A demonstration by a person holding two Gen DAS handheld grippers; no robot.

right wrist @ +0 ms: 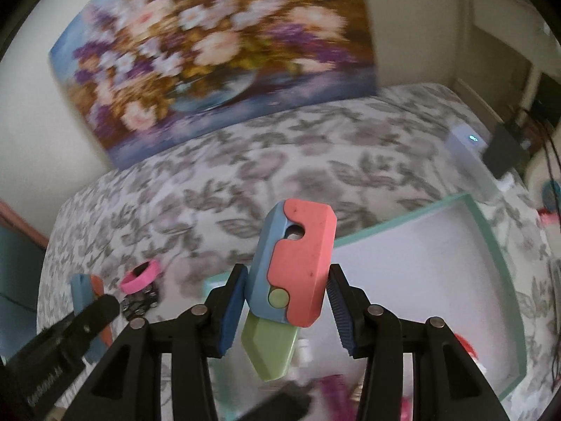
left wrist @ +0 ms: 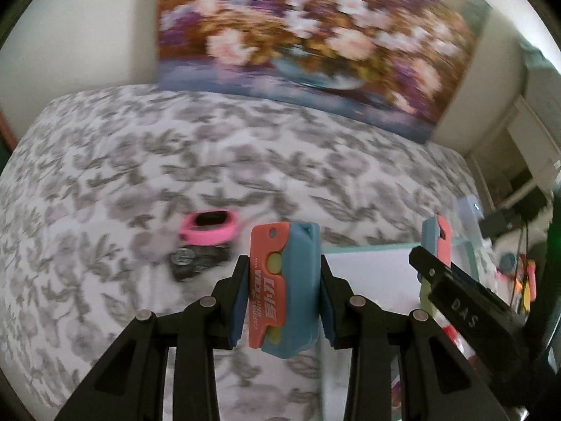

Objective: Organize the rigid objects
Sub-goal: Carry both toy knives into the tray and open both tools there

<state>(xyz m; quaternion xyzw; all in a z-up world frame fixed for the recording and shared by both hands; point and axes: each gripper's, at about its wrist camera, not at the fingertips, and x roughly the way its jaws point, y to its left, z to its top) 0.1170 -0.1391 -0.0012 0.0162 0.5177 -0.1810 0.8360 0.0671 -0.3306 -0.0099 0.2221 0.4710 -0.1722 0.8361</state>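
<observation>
Grey leaf-patterned bedding fills the background, with a floral painting leaning at its far edge and a mint-rimmed white tray lying on it. Left gripper pinches a closed red-and-blue toy knife upright above the bedding. Right gripper pinches a second toy knife, green blade down, over the tray; a pink ring lies on the bedding.

Both wrist views are evenly and softly lit, rather dim, with no hard shadows or glare. Motion blur smears the flower painting and the leaf-patterned bedspread in each, while the black gripper fingers close to the lens stay sharp. Fisheye distortion bows the bed edge and wall lines, and dark vignetting rims the corners. A small white device shows a faint glowing light
</observation>
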